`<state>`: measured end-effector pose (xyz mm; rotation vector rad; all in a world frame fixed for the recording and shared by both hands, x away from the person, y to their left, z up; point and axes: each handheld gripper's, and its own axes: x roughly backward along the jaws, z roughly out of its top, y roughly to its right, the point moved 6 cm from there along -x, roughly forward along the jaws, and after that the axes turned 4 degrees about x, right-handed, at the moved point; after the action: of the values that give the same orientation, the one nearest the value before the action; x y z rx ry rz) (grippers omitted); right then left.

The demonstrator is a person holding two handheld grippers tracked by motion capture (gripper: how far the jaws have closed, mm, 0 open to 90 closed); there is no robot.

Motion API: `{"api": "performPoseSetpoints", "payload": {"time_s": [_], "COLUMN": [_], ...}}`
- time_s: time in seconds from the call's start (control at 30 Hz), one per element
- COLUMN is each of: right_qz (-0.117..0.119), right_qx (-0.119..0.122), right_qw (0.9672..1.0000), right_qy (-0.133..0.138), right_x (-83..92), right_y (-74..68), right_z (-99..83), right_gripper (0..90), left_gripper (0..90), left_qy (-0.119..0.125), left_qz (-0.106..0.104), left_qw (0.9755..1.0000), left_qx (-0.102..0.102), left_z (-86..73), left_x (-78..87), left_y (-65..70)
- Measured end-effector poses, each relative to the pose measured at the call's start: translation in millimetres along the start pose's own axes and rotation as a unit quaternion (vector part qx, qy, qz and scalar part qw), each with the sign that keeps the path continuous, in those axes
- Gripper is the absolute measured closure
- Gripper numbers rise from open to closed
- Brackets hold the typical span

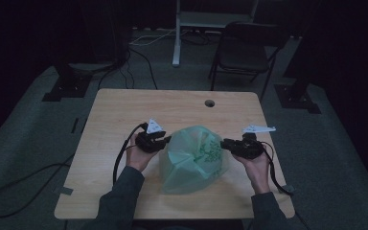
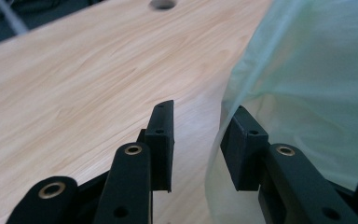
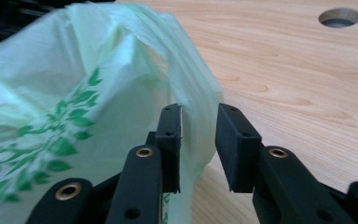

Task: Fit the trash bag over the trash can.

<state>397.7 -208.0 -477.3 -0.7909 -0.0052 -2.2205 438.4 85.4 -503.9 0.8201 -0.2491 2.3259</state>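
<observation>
Left hand-held gripper (image 2: 196,144) stands part-open at the near-left edge of the green plastic bag (image 1: 191,155), plastic beside one pad, not pinched. Right hand-held gripper (image 3: 198,140), jaws apart, straddles a fold of the bag's rim, seemingly to spread its mouth. Bag sits mid-surface (image 1: 124,110), nearer the person than the cable hole (image 1: 209,103); a chair (image 1: 244,52) stands beyond in the dim room.

We see a pale wooden bench (image 1: 124,120) with a round hole (image 1: 209,103) near its far edge, and beyond it a dark folding chair (image 1: 244,50) on grey floor (image 1: 38,124).
</observation>
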Motion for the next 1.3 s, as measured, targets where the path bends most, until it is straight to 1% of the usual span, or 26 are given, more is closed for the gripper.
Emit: {"api": "performPoseSetpoints", "payload": {"time_s": [0.07,0.1,0.17,0.23,0.27,0.33,0.37,0.4,0.47,0.5,0.53,0.57,0.6,0.63,0.67,0.73,0.83,0.87,0.97,1.0,1.03,1.1,1.13,1.17,1.23,1.3], "right_qz": [0.002,0.002,0.004,0.004,0.002,0.002,0.002,0.002,0.003,0.004,0.004,0.006,0.006,0.007,0.007,0.006,0.005,0.005,0.005,0.006,0.004,0.005,0.006,0.006,0.006,0.007], "right_qx": [0.003,0.004,0.006,0.006,0.005,0.002,-0.001,-0.001,0.000,-0.001,-0.001,0.000,0.002,0.003,0.004,0.005,0.003,0.001,0.003,0.003,0.005,0.005,0.006,0.006,0.006,0.006], "right_qw": [1.0000,1.0000,1.0000,1.0000,1.0000,1.0000,1.0000,1.0000,1.0000,1.0000,1.0000,1.0000,1.0000,0.9999,0.9999,0.9999,1.0000,1.0000,1.0000,1.0000,1.0000,1.0000,1.0000,1.0000,1.0000,1.0000], "right_qy": [0.002,0.002,0.004,0.004,0.004,0.005,0.005,0.005,0.006,0.006,0.006,0.007,0.008,0.008,0.008,0.008,0.008,0.007,0.005,0.004,0.002,0.004,0.003,0.003,0.003,0.003], "right_x": [3.4,4.6,6.4,7.6,7.9,8.1,8.2,8.2,8.3,8.7,8.9,9.1,9.3,9.6,9.9,10.9,11.3,11.1,10.0,9.7,9.2,8.7,8.6,8.4,8.0,7.8], "right_y": [-1.1,-1.4,-1.4,-0.5,0.3,1.5,1.5,1.6,1.1,0.4,-0.1,-0.6,-0.8,-1.2,-1.3,-1.3,-0.2,0.1,0.1,-0.4,-0.9,-1.4,-1.8,-2.1,-2.5,-2.5], "right_z": [0.5,0.2,-1.2,-3.5,-4.6,-6.7,-7.7,-8.4,-9.5,-9.7,-9.8,-9.6,-9.5,-9.2,-9.2,-9.3,-10.9,-11.7,-13.4,-13.9,-14.2,-13.9,-13.9,-13.8,-14.1,-14.3], "right_gripper": [68.9,68.0,66.4,65.9,65.2,64.4,63.9,63.7,62.9,62.8,62.6,62.4,62.2,62.1,61.9,61.7,61.4,61.3,60.7,60.5,60.0,60.0,59.9,59.7,59.6,59.4], "left_gripper": [64.2,62.3,60.2,57.6,57.0,54.7,54.4,53.7,52.7,52.8,52.9,53.5,55.0,56.3,56.4,56.7,57.1,57.1,57.1,57.1,57.1,57.1,57.1,57.1,57.0,57.0], "left_qy": [-0.002,0.000,0.025,0.057,0.073,0.100,0.105,0.106,0.104,0.101,0.093,0.071,0.034,0.016,-0.011,-0.045,-0.092,-0.112,-0.143,-0.163,-0.178,-0.208,-0.223,-0.231,-0.241,-0.244], "left_qz": [0.007,0.008,-0.002,-0.013,-0.017,-0.038,-0.044,-0.057,-0.070,-0.082,-0.101,-0.114,-0.113,-0.102,-0.097,-0.097,-0.104,-0.103,-0.103,-0.104,-0.104,-0.095,-0.095,-0.094,-0.095,-0.095], "left_qw": [0.9998,0.9996,0.9992,0.9979,0.9970,0.9942,0.9933,0.9922,0.9901,0.9885,0.9857,0.9834,0.9809,0.9791,0.9762,0.9694,0.9567,0.9504,0.9422,0.9374,0.9354,0.9294,0.9270,0.9238,0.9223,0.9222], "left_qx": [0.019,0.026,0.031,0.027,0.020,-0.003,-0.015,-0.030,-0.063,-0.077,-0.098,-0.122,-0.154,-0.175,-0.193,-0.221,-0.256,-0.271,-0.285,-0.290,-0.287,-0.289,-0.286,-0.290,-0.287,-0.284], "left_z": [-1.1,-1.0,4.0,14.5,21.4,36.1,42.8,48.7,58.2,60.2,61.7,61.8,59.9,58.9,57.4,55.0,51.2,48.8,46.3,45.3,44.2,42.1,40.5,39.5,37.8,38.2], "left_x": [-0.4,3.1,17.1,36.0,45.9,63.3,69.6,74.2,79.8,80.8,80.8,78.2,72.1,67.9,62.0,53.3,45.5,43.1,40.3,39.8,39.1,36.6,35.0,33.7,32.0,32.1], "left_y": [-7.1,-9.1,-8.3,-3.0,0.8,13.0,19.9,28.3,46.9,53.6,63.4,72.1,80.6,83.8,86.7,91.7,99.1,101.8,104.7,105.3,105.2,103.4,103.0,102.3,102.4,102.2]}}
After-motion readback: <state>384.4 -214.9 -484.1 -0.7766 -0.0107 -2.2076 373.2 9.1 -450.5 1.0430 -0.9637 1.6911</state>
